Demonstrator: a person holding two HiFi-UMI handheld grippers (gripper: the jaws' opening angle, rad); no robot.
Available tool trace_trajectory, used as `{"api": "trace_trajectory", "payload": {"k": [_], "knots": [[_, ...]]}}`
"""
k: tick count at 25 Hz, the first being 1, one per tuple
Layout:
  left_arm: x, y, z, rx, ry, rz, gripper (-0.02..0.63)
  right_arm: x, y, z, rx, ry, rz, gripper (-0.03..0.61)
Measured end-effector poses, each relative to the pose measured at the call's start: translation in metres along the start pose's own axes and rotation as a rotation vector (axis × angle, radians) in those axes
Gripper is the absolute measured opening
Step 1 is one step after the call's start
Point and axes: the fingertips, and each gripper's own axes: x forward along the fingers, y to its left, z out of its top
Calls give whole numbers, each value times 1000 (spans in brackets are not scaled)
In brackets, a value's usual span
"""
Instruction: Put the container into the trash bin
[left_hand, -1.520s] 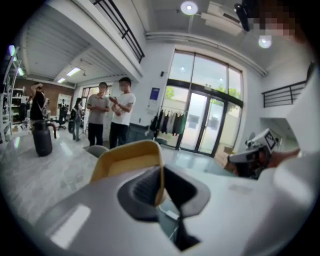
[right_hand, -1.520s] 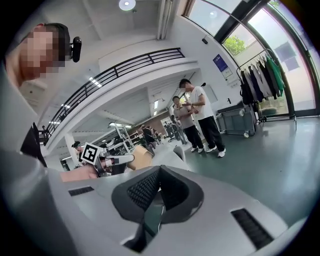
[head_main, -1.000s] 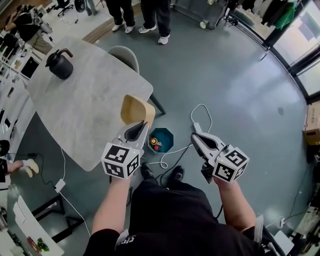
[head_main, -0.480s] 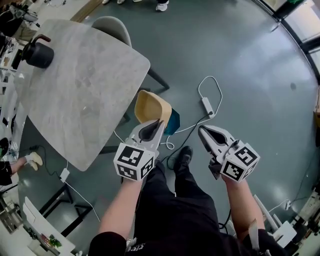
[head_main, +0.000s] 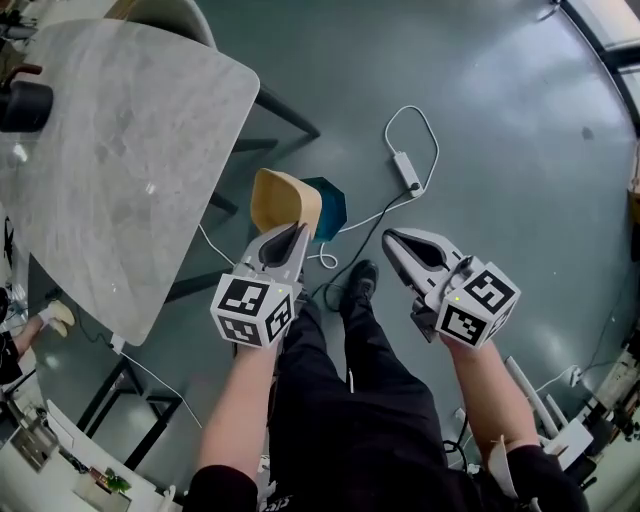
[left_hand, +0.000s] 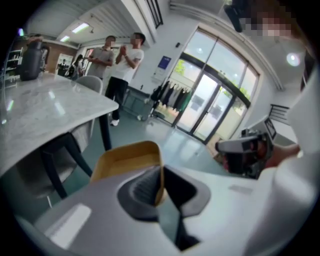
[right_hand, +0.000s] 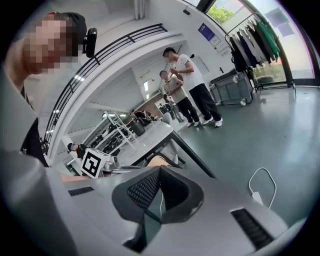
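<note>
My left gripper (head_main: 290, 232) is shut on the near rim of a tan paper container (head_main: 284, 200), whose open side faces up and away. In the left gripper view the container (left_hand: 127, 160) stands just past the closed jaws, its edge pinched between them. Beneath and just right of the container, on the floor, sits the teal trash bin (head_main: 328, 208), mostly hidden by it. My right gripper (head_main: 392, 241) hangs to the right of the bin with its jaws closed and nothing held; in the right gripper view (right_hand: 159, 175) the pads meet.
A marble-topped table (head_main: 120, 150) fills the left, with a black kettle (head_main: 22, 105) at its far edge and a chair (head_main: 170, 15) behind. A white cable with a power adapter (head_main: 408, 170) loops over the floor beside the bin. Two people (right_hand: 182, 85) stand far off.
Both grippers have come down toward the floor, the left still carrying the container. The container now hangs over the bin, which showed open beside it a second ago.
</note>
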Motion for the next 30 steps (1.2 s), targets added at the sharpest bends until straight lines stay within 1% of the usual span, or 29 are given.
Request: {"api": "trace_trajectory", "payload": {"k": [5,10,13,18,21,23,27,30], "knots": [[23,14,-39,-23,56,9,28,11,-17,-25,37,10,4,-9],[45,32,-80,-39,105,20,28,27,-30,-66,85,47,20,-9],[61,42,-107,-74,124,23,28,36,-38,-88,76,85,22,-8],[87,60,-150,-107,165,24,28,52,-52,-112,29,132,13,-9],[103,71,-172,-124,189,40,28,56,-60,-122,40,140,3,-9],[114,74,-185,-106,212,38,28,58,-63,-131,54,140,0,-9],[133,75,-209,-36,270,18,29,64,-65,-153,70,156,3,-9],[147,78,-225,-10,302,3,29,67,-69,-162,84,160,-1,-9]]}}
